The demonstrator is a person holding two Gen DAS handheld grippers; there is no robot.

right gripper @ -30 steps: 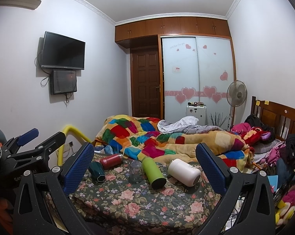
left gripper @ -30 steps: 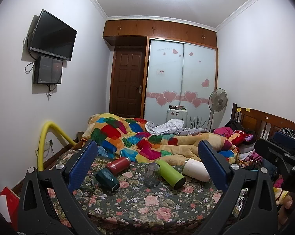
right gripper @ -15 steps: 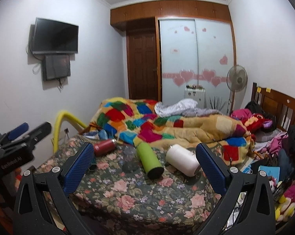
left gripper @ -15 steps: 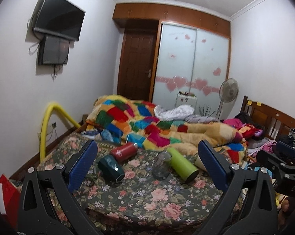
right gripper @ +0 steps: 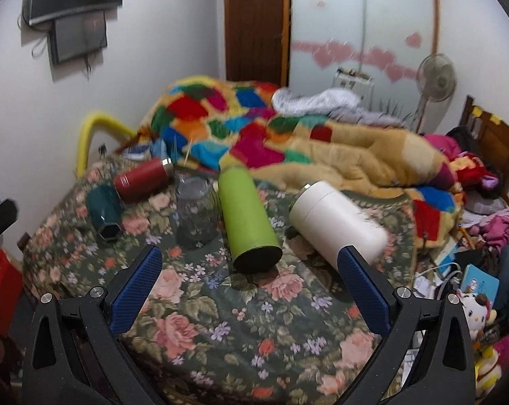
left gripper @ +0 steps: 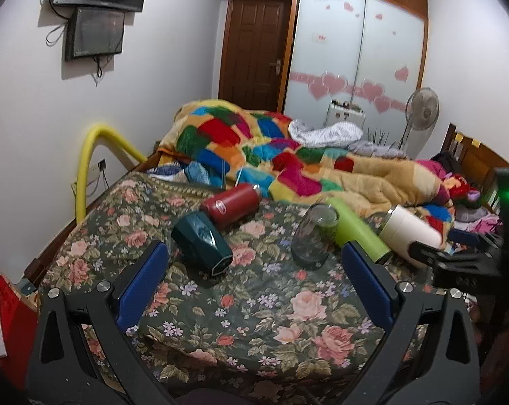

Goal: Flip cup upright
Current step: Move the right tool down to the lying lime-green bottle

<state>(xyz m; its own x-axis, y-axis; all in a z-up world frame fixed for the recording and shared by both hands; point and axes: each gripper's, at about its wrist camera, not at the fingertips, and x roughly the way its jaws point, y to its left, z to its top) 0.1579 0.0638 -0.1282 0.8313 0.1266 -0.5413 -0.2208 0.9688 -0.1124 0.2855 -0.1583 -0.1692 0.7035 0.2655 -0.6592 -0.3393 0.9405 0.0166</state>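
Floral bedding [left gripper: 254,303] [right gripper: 220,320] covers the near end of a bed, with a patchwork quilt [left gripper: 288,158] [right gripper: 288,141] heaped behind it and a wardrobe with pink hearts against the far wall. Five vessels lie or stand in a loose row across the floral cover. A dark green cup [left gripper: 202,243] [right gripper: 104,211] lies on its side at the left, its hexagonal end turned toward the cameras; just behind it, and seemingly touching it in the left wrist view, a red bottle [left gripper: 232,204] [right gripper: 141,180] also lies on its side. A clear glass [left gripper: 313,236] [right gripper: 195,209] sits near the middle, and whether it stands mouth-up or mouth-down is hard to judge through its transparent wall. Beside it a lime green bottle [left gripper: 357,229] [right gripper: 249,217] lies flat with its dark base toward the viewer, and a white bottle [left gripper: 409,231] [right gripper: 335,221] lies flat to the right of that. The left gripper [left gripper: 254,270] hovers over the cover with its blue-padded jaws spread wide and nothing between them, the green cup and glass just beyond its tips. The right gripper [right gripper: 249,273] is likewise spread wide and empty, with the lime bottle's base between its fingertips in view and the white bottle's end behind the right pad.
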